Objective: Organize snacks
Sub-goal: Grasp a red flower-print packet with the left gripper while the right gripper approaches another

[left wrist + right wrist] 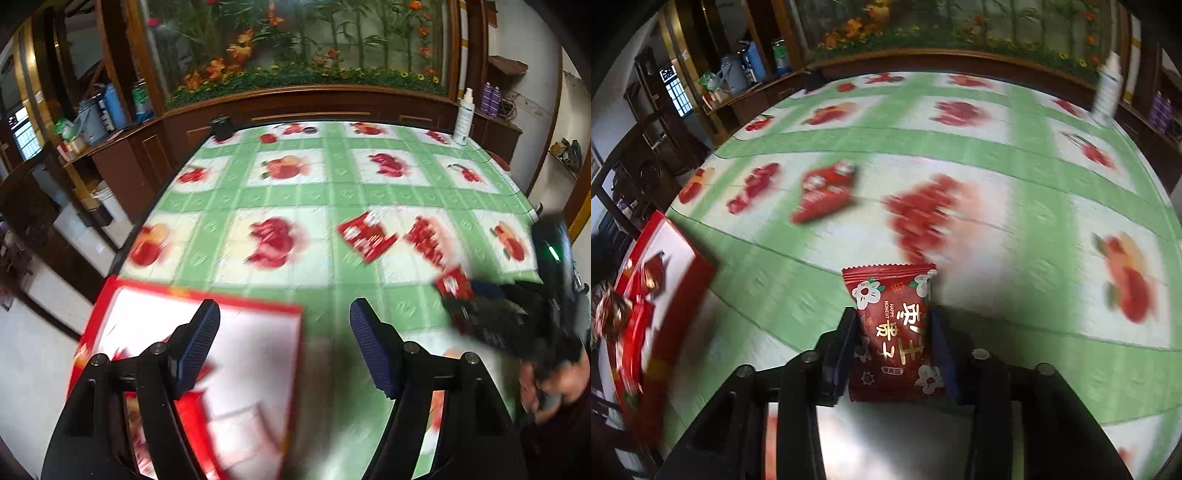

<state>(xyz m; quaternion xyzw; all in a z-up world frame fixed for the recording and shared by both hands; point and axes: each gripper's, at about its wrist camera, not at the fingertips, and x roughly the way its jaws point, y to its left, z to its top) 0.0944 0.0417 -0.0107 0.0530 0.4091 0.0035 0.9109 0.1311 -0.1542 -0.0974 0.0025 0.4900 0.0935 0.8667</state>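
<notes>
My right gripper (894,328) is shut on a red snack packet (894,332) with white flowers and gold characters, held above the table. It shows in the left wrist view (458,291) at the right with the packet (453,282) in it. My left gripper (284,332) is open and empty, its left finger over a red-rimmed white box (258,347) at the table's near left. The box also shows in the right wrist view (679,258), with dark red snacks in it. Two more red packets (365,236) (424,240) lie mid-table; one packet shows in the right wrist view (825,192).
The table has a green and white fruit-print cloth (325,192). A white spray bottle (464,118) stands at the far right corner and a black object (221,127) at the far left corner. Wooden cabinets (122,162) with bottles line the left side.
</notes>
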